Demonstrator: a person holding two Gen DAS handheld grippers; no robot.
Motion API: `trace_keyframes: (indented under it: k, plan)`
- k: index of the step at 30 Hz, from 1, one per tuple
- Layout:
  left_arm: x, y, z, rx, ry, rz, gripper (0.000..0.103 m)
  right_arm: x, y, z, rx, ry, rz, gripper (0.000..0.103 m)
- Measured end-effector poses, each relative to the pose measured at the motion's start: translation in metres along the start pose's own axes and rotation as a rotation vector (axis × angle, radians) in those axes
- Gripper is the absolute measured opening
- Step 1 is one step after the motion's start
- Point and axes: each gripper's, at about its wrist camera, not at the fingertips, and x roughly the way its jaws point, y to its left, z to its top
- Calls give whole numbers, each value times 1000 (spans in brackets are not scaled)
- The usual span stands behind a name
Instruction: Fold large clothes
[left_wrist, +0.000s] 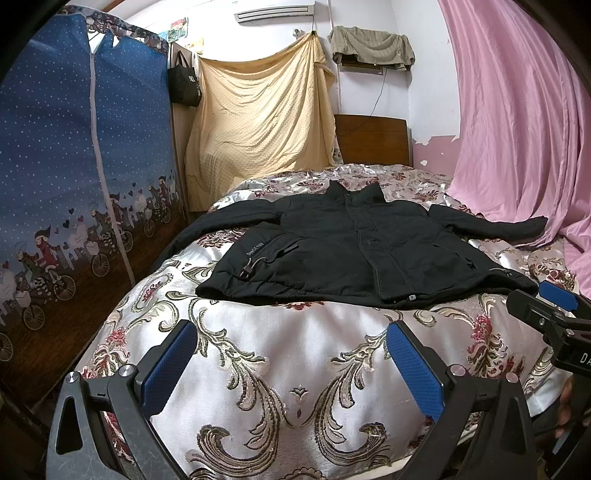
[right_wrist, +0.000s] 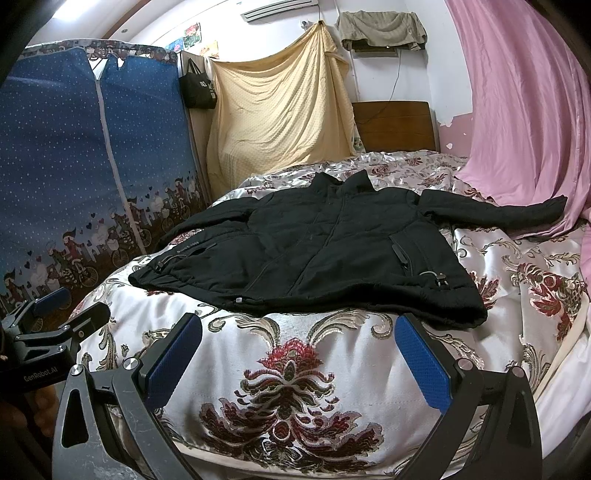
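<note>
Black jacket (left_wrist: 354, 251) flat on bed (left_wrist: 280, 354), sleeves spanning frame left-right | centre frame, ahead of both tongs | left tongs (left_wrist: 291, 365) wide, empty | right tongs (right_wrist: 299, 358) wide, empty, nearer hem

Matt black quilted cloth jacket (left_wrist: 354, 251) lies on a glossy satin bedspread (left_wrist: 295, 354) below a wooden headboard (left_wrist: 373, 138).
</note>
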Motion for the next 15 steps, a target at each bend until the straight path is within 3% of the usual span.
trace_keyframes:
  k: [11,15]
  plan:
    - [4,3,-4,0,3,-1,103,1,-1,0,0,-1,1,102]
    - [10,11,-1,-10,51,-2,103,2,-3,0,-4,8,-2,102]
